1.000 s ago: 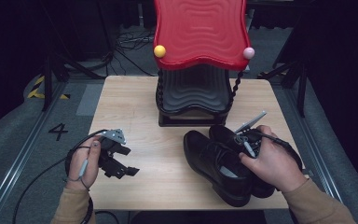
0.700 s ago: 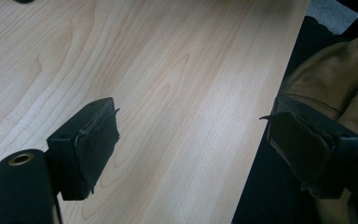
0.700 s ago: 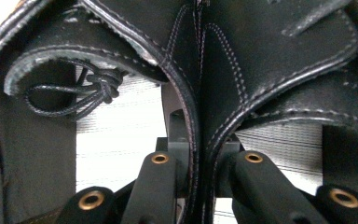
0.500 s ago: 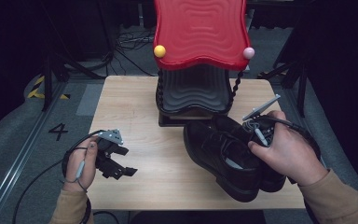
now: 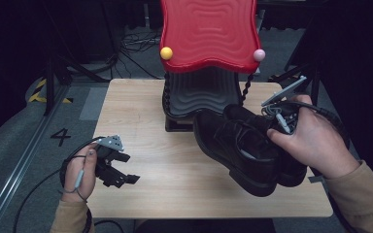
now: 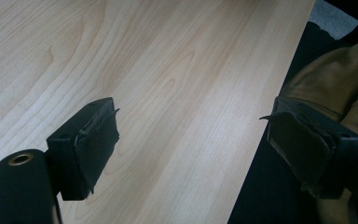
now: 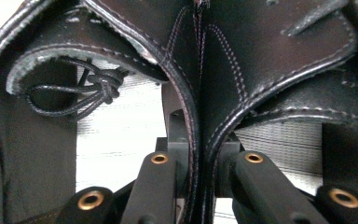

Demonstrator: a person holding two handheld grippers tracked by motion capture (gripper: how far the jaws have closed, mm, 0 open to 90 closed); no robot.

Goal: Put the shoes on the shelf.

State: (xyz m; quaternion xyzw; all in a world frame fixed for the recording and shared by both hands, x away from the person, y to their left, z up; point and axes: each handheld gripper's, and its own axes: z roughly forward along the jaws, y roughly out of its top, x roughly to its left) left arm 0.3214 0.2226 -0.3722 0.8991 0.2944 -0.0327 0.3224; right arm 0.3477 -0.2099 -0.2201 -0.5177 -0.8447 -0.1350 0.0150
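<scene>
A pair of black leather lace-up shoes [image 5: 238,145] hangs tilted above the right half of the wooden table [image 5: 141,102], toes toward the near edge. My right gripper [image 5: 271,127] is shut on them. In the right gripper view its jaws [image 7: 200,161] pinch the two inner walls of the shoes [image 7: 261,60] together, and a knotted lace [image 7: 98,86] shows at left. My left gripper [image 5: 128,168] hovers open over the near left of the table. In the left gripper view its pads [image 6: 95,140] stand wide apart with bare wood between them.
A shoe rack stands at the table's far middle, with a red wavy top shelf [image 5: 209,34] and a black wavy lower shelf [image 5: 199,92] just behind the shoes. A yellow knob [image 5: 166,53] and a pink knob [image 5: 258,55] mark its front corners. Tan clothing [image 6: 335,88] lies beyond the table's near edge.
My right gripper has lifted the pair of shoes off the table and carried it up and back toward the rack. The left gripper has stayed in place, open.
</scene>
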